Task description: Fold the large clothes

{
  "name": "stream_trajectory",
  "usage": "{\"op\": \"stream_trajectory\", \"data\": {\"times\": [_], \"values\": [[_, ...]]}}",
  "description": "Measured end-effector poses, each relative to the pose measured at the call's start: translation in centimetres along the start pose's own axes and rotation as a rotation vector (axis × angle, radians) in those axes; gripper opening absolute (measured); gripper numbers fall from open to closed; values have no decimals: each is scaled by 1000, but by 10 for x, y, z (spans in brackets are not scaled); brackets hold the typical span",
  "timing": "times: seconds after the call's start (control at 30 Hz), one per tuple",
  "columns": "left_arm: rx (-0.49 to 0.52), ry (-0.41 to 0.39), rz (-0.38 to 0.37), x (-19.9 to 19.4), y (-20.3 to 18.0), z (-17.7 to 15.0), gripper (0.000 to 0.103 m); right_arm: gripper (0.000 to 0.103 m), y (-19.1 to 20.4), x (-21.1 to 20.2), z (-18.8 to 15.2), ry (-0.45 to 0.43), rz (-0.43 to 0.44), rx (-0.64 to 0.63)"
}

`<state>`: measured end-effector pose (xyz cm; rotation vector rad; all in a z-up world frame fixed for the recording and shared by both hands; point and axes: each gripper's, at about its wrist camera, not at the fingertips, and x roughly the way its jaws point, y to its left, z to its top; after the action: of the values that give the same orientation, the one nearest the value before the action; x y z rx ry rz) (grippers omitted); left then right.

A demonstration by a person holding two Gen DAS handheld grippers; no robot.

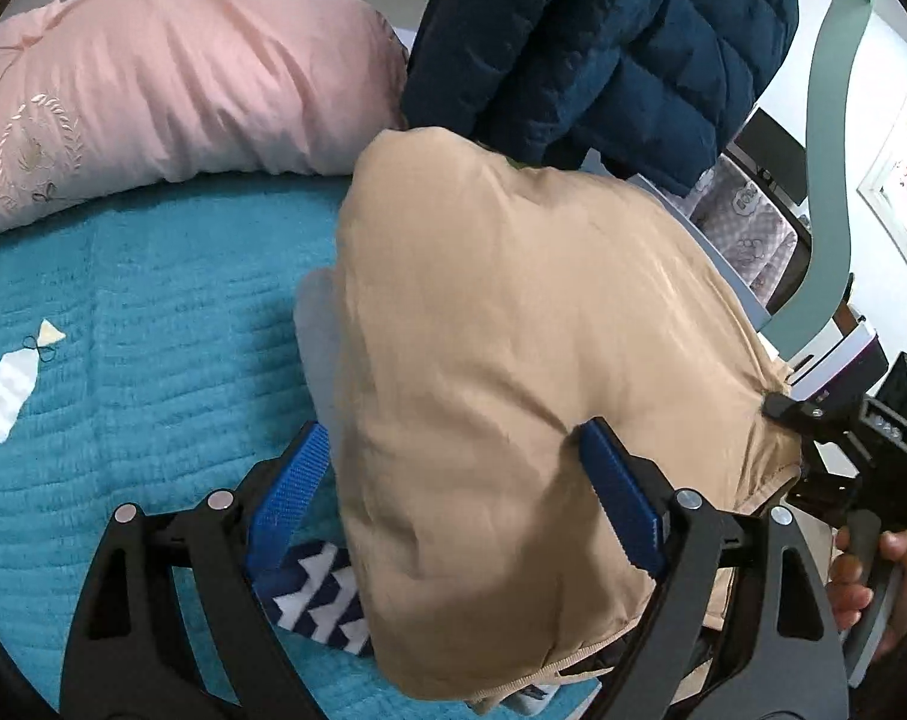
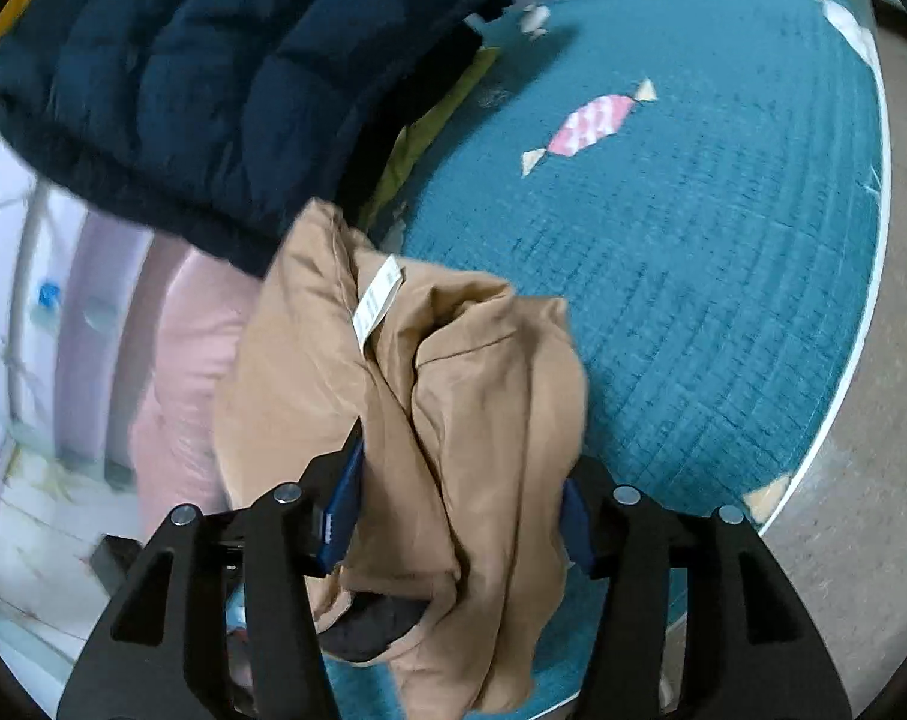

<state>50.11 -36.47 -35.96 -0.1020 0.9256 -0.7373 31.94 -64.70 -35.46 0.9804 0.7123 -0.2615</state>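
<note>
A tan padded garment (image 1: 513, 372) is folded into a thick bundle and held above the teal quilt (image 1: 123, 300). My left gripper (image 1: 453, 468) is shut on the bundle's near end, its blue pads pressing both sides. My right gripper (image 2: 459, 486) is shut on the same tan garment (image 2: 429, 408), which bunches up between the fingers with a white label (image 2: 378, 300) showing. The right gripper also shows in the left wrist view (image 1: 843, 420), pinching the bundle's right edge. A person's hand (image 1: 873, 576) holds its handle.
A dark blue puffer jacket (image 1: 603, 42) (image 2: 213, 72) hangs or lies just beyond the bundle. A pink pillow (image 1: 153, 84) lies at the back left. A blue-and-white zigzag cloth (image 1: 321, 600) lies under the bundle. The bed edge (image 2: 861, 312) and floor are to the right.
</note>
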Motion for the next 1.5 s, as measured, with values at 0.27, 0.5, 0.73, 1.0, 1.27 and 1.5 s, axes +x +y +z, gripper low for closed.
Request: {"op": "stream_trajectory", "data": {"times": [0.27,0.5,0.73,1.0,1.27,1.5], "values": [[-2,-7,13,4,2,0,87,34,42,-41,-1,-174,-146,-207],[-8,-12,19,2,3,-2,88,0,139,60,-36,-56,-155,-621],[-19,16,13,10,17,-6,89,1,115,149,-45,109,-178,-577],[-62,-4,-21,-22,27,-6,90,4,161,79,-72,-32,-191,-665],[-81,10,85,-60,40,-25,92,1,129,115,-109,73,-339,-658],[-49,-24,149,-120,35,-42,92,41,161,59,-111,-25,-254,-643]]}}
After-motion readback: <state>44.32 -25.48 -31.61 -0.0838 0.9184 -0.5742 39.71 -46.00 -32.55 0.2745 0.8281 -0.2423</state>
